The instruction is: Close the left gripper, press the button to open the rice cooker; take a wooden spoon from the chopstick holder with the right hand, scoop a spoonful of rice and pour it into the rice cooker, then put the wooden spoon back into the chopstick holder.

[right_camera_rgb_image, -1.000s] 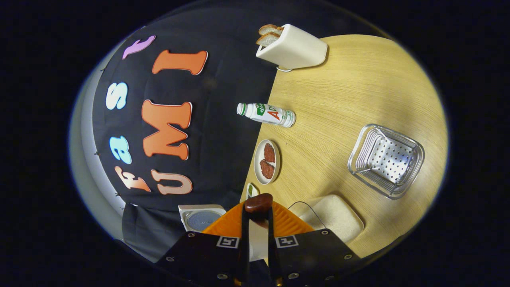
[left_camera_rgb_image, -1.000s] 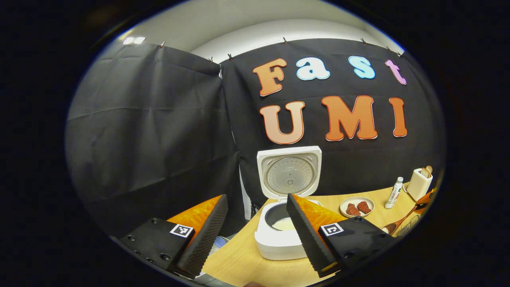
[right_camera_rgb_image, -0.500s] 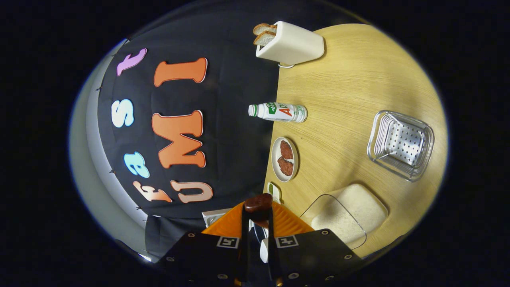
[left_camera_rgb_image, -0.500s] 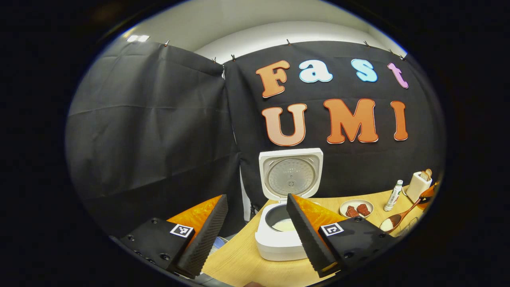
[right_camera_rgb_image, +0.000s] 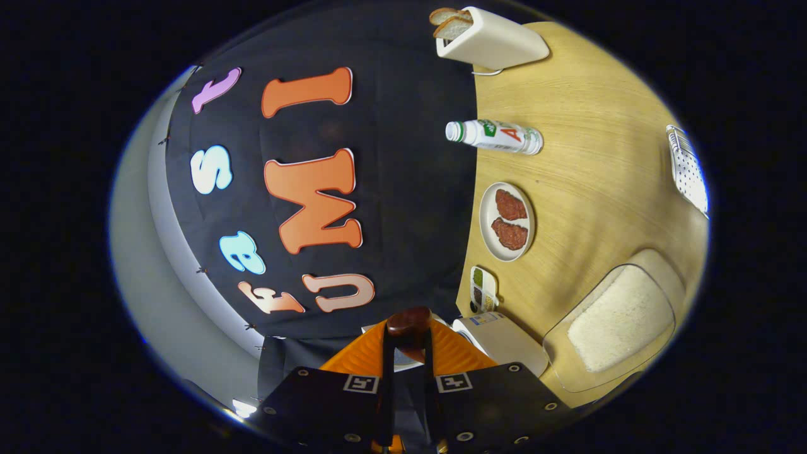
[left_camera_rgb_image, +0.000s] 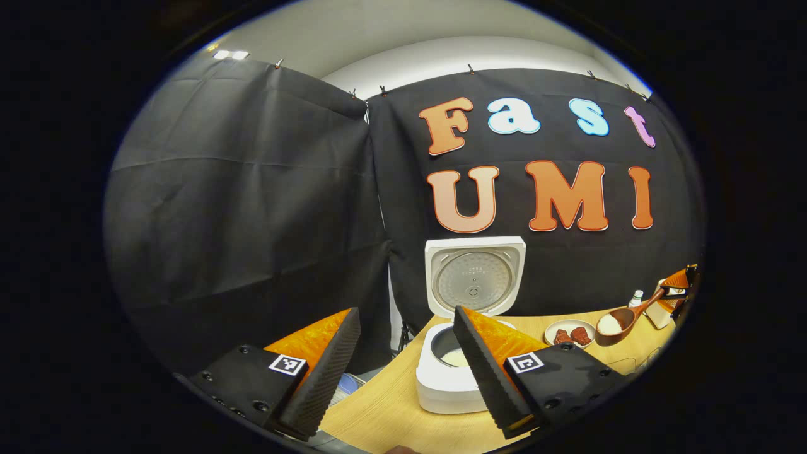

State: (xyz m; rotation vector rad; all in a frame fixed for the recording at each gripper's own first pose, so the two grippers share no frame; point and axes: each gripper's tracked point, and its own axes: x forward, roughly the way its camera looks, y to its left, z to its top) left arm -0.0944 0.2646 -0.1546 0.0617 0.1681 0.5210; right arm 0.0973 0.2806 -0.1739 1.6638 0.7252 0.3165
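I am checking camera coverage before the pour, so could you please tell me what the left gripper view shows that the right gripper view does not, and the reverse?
Left gripper view: the rice cooker with its lid raised, the open left gripper, and the rice-filled bowl of the wooden spoon. Right gripper view: the clear rice container, a metal rack, and the right gripper shut on the spoon's handle. Both: the plate of meat, the bottle and the table.
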